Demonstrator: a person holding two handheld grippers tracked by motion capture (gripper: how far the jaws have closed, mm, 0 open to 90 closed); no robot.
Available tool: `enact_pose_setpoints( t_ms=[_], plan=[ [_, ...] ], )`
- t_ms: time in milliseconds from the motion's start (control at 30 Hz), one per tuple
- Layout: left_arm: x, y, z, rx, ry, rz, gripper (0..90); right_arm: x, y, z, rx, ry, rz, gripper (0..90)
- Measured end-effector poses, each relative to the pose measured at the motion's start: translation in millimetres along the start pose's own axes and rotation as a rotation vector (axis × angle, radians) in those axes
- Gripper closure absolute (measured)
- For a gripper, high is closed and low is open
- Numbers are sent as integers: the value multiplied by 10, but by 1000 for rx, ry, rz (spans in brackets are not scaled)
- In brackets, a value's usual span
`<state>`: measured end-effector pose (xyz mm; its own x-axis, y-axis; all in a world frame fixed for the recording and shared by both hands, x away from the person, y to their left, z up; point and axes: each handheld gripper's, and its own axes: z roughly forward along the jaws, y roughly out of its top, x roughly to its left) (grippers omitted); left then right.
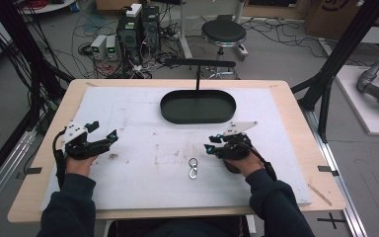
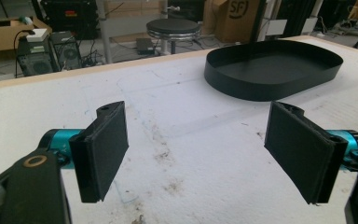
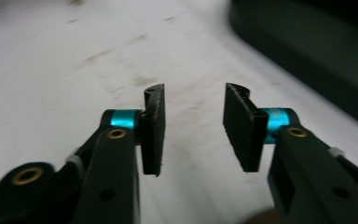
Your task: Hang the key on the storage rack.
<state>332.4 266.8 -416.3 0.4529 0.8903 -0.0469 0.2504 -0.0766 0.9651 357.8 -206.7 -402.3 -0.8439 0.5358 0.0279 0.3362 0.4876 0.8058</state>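
Observation:
A small metal snap hook (image 1: 193, 168) lies on the white mat (image 1: 143, 113) near the front middle. A black oval tray (image 1: 198, 106) sits at the back centre, with a thin post rising behind it; the tray (image 2: 274, 69) is also ahead in the left gripper view. My left gripper (image 1: 103, 131) rests at the mat's left side, jaws wide open and empty (image 2: 200, 156). My right gripper (image 1: 211, 143) hovers just up and right of the hook, jaws partly open with nothing between them (image 3: 193, 128). The tray's dark wall (image 3: 307, 42) is blurred at upper right.
The wooden table edge (image 1: 296, 98) frames the mat. Behind the table stand a round black stool (image 1: 223, 32), computer boxes (image 1: 138, 27) and tangled cables on the floor. Black frame posts rise on both sides.

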Motion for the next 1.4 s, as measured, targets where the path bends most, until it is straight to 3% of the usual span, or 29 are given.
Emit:
enact_pose_setpoints(
  t_ms=[67, 167, 200, 300, 533, 833, 900, 1167, 1233, 1400],
  plan=[
    [2, -4, 1, 3, 0, -2, 213, 106, 9, 138, 42, 98, -37, 614],
    [-5, -8, 3, 8, 1, -3, 214, 151, 3, 198, 68, 131, -57, 614],
    [-13, -6, 5, 11, -2, 4, 215, 179, -6, 247, 101, 167, -33, 614],
    [-31, -3, 11, 12, -7, 9, 216, 202, -21, 317, 133, 196, -8, 614],
    [-40, -10, 22, 22, -9, 7, 217, 229, -47, 429, 208, 202, 9, 644],
    [-42, -14, 29, 27, -11, 10, 218, 247, -46, 462, 239, 224, 8, 789],
    [-38, -16, 30, 29, -10, 10, 218, 257, -45, 464, 254, 232, -14, 877],
    [-44, -17, 33, 30, -13, 10, 219, 269, -37, 448, 257, 211, -15, 900],
    [-42, -18, 31, 31, -13, 11, 219, 262, -19, 412, 242, 193, -18, 900],
    [-39, -24, 31, 32, -10, 7, 219, 159, 79, 221, 141, 150, -12, 900]
  ],
)
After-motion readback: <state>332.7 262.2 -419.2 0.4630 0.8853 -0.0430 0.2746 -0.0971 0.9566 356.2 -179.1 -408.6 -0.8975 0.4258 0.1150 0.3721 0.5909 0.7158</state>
